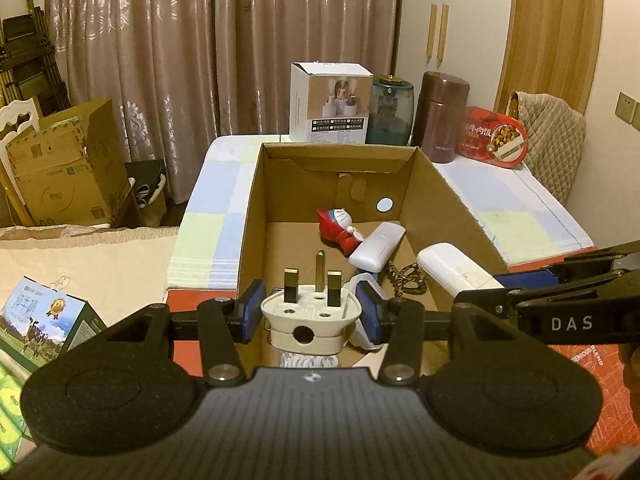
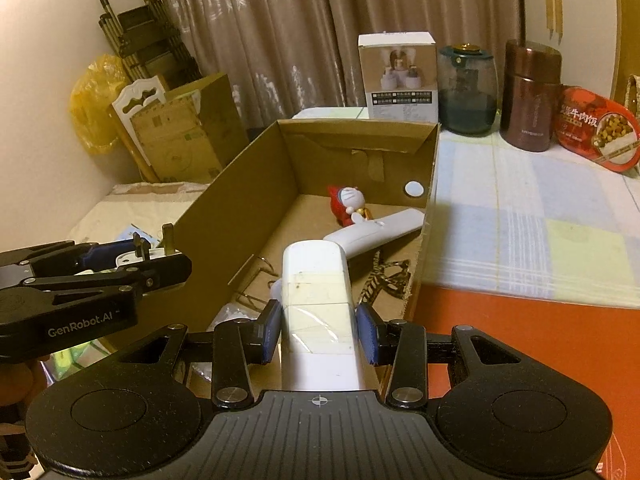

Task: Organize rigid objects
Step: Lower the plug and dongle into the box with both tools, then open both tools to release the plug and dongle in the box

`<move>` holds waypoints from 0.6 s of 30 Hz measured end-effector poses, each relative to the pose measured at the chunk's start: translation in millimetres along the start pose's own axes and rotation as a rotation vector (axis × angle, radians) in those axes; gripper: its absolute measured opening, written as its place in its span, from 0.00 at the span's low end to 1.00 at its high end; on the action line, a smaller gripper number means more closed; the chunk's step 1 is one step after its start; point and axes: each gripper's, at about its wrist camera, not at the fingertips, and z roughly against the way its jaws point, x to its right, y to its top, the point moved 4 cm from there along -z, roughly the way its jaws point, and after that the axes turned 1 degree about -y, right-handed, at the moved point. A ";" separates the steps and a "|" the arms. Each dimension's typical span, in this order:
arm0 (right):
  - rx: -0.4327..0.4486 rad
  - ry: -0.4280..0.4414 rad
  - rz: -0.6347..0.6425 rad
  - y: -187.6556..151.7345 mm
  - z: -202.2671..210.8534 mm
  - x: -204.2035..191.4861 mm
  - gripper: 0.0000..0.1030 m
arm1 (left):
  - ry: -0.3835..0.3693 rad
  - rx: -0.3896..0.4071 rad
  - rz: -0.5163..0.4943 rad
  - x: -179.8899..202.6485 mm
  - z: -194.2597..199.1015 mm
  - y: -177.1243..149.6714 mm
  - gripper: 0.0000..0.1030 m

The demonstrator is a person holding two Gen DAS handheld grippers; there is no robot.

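Observation:
My left gripper (image 1: 311,310) is shut on a white three-pin plug (image 1: 310,316), prongs pointing up, held over the near end of an open cardboard box (image 1: 248,216). A white taped remote-like bar (image 2: 316,312) sits clamped in my right gripper (image 2: 318,330), just over the same box (image 2: 240,196). In the left wrist view that bar (image 1: 452,268) and the right gripper enter from the right. Inside the box lie a red and blue cat figurine (image 1: 340,228), a white case (image 1: 376,246) and a patterned cord (image 1: 404,278).
The box rests on a pastel checked cloth (image 2: 520,220) over a bed. Behind it stand a white carton (image 1: 330,102), a dark green jar (image 1: 390,110), a brown flask (image 1: 440,116) and a red tin (image 1: 494,138). Cardboard boxes (image 1: 60,168) crowd the left.

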 end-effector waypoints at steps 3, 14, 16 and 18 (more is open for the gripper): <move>-0.005 0.000 0.001 1.6 -6.2 0.7 0.36 | -0.001 -0.007 0.001 -2.5 -6.1 1.1 0.42; -0.014 -0.007 0.000 12.0 -24.9 8.5 0.36 | -0.026 -0.034 -0.017 -2.7 -29.0 7.6 0.42; -0.010 -0.009 0.001 18.2 -28.4 10.3 0.36 | -0.027 -0.034 -0.035 -0.7 -34.0 12.8 0.42; -0.003 -0.007 0.004 24.3 -31.6 11.7 0.36 | -0.033 -0.036 -0.042 -0.1 -40.6 18.4 0.42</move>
